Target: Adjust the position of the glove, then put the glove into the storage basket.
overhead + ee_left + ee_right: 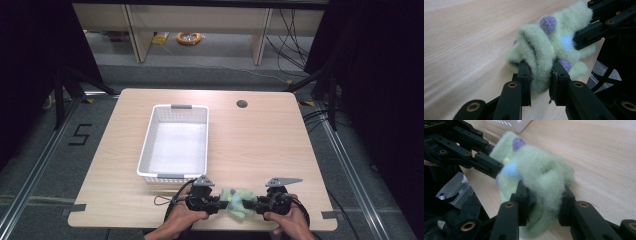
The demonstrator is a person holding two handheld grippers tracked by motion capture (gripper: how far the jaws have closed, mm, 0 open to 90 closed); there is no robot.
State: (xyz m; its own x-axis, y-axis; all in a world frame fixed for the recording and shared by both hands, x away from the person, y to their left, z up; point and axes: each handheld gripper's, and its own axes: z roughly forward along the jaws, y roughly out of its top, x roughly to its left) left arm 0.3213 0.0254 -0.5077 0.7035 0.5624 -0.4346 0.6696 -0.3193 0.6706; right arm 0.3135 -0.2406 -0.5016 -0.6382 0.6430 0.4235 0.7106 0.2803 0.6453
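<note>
Fuzzy pale-green sock [237,201] with purple and blue dots, bunched, pinched by both grippers [540,75] [543,199], folds hiding its shape.

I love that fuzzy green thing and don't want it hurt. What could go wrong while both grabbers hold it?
The left gripper and right gripper each pinch one end of the fuzzy green cloth, so pulling apart might stretch it. It also sits near the table edge, so if dropped it may fall off.
</note>
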